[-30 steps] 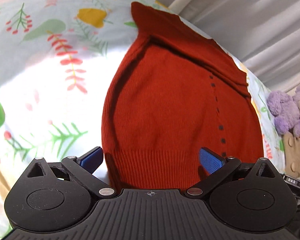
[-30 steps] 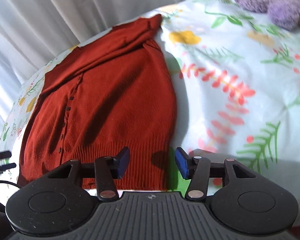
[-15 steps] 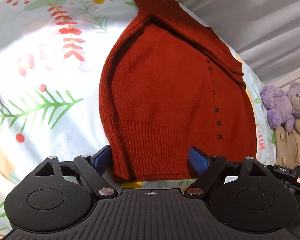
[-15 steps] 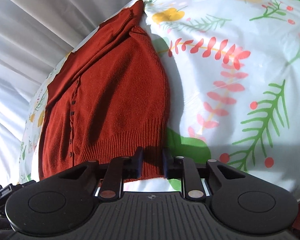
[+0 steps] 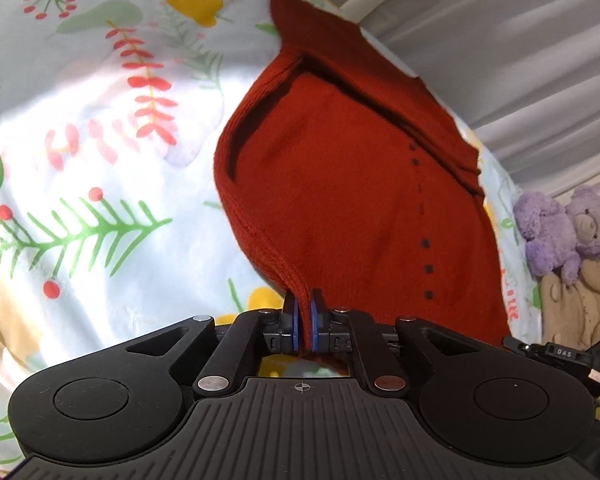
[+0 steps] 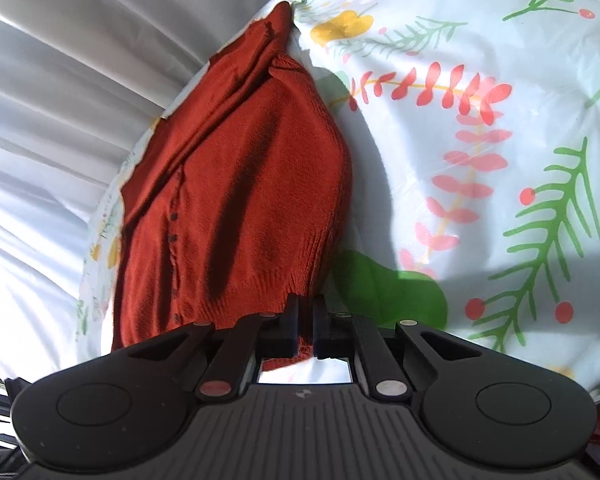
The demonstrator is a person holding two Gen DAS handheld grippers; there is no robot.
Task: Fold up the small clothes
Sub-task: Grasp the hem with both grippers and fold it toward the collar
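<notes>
A small rust-red knit cardigan [image 5: 340, 184] with a row of dark buttons lies on a floral bedsheet [image 5: 80, 140]. Its sleeves are folded across the top. My left gripper [image 5: 305, 312] is shut on the cardigan's ribbed hem at its left corner and lifts that edge off the sheet. In the right wrist view the cardigan [image 6: 236, 184] runs away from my right gripper [image 6: 306, 312], which is shut on the hem's right corner, also raised. The hem between the two corners is hidden behind the gripper bodies.
White curtains [image 5: 500, 40] hang behind the bed's far edge. A purple plush bear [image 5: 560, 228] and a beige plush toy [image 5: 580, 304] sit at the bed's right side. The sheet [image 6: 480, 160] spreads wide to the right of the cardigan.
My left gripper has closed on the hem's left corner; it was open half a second ago. Both grippers have lifted their corners, and the cardigan's lower edge now rises off the sheet.
</notes>
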